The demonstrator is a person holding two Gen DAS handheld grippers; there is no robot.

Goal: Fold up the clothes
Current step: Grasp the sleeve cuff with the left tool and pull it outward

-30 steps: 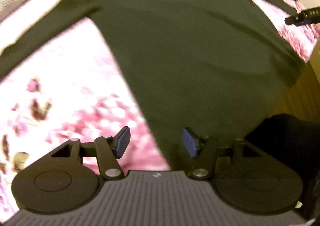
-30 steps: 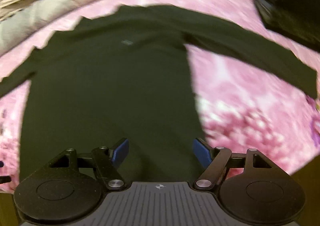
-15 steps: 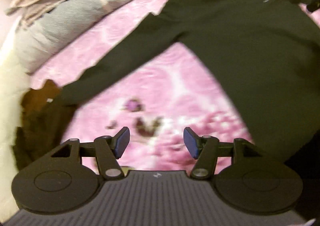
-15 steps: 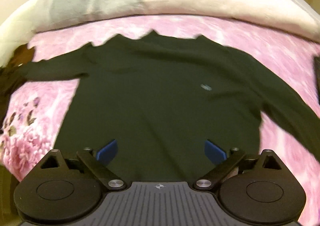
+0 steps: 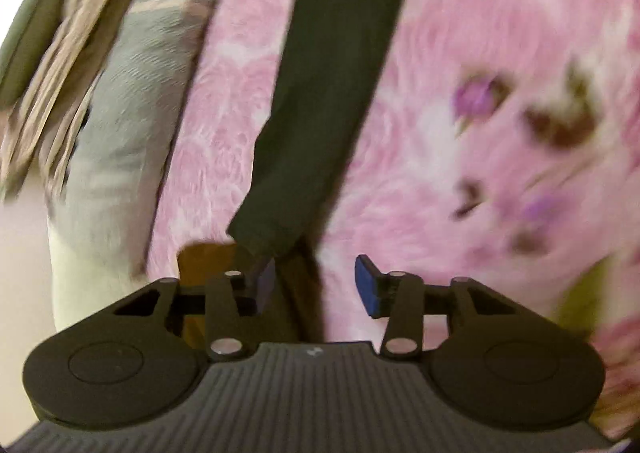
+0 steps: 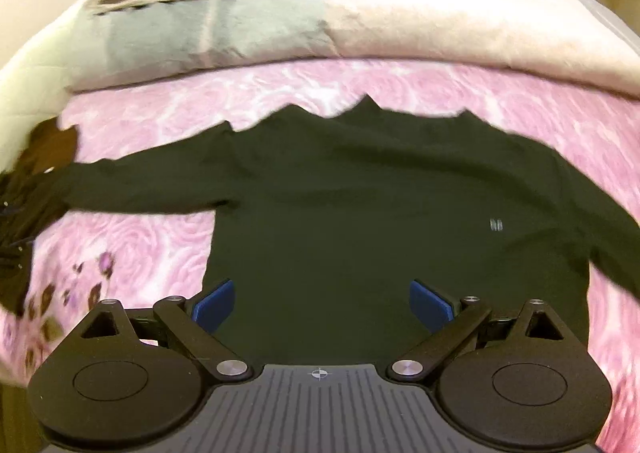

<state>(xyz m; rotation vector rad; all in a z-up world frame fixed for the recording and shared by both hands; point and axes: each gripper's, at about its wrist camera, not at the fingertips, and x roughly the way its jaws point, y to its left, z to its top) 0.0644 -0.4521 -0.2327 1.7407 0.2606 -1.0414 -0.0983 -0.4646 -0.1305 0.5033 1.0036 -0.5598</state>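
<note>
A dark green long-sleeved sweater (image 6: 380,213) lies flat, sleeves spread, on a pink flowered blanket (image 6: 152,241). My right gripper (image 6: 323,305) hangs over the sweater's lower body, open wide, with nothing pinched between its blue pads (image 6: 214,305). In the left wrist view one sleeve (image 5: 332,73) runs down to its cuff (image 5: 266,237). My left gripper (image 5: 316,283) sits just below that cuff. Its jaws are closing, and the cuff's edge overlaps the left pad, but no cloth is pressed between them.
Grey and beige folded bedding (image 6: 224,25) and a long pale bolster (image 6: 460,33) lie along the far side. A brown garment (image 6: 52,141) sits by the left sleeve's end and also shows behind my left gripper as brown cloth (image 5: 204,259). Bedding (image 5: 120,113) borders the blanket.
The left gripper swung left off the sweater's body to the sleeve cuff, rolled, and its jaws narrowed. The right gripper's jaws widened and it shifted left along the sweater's hem.
</note>
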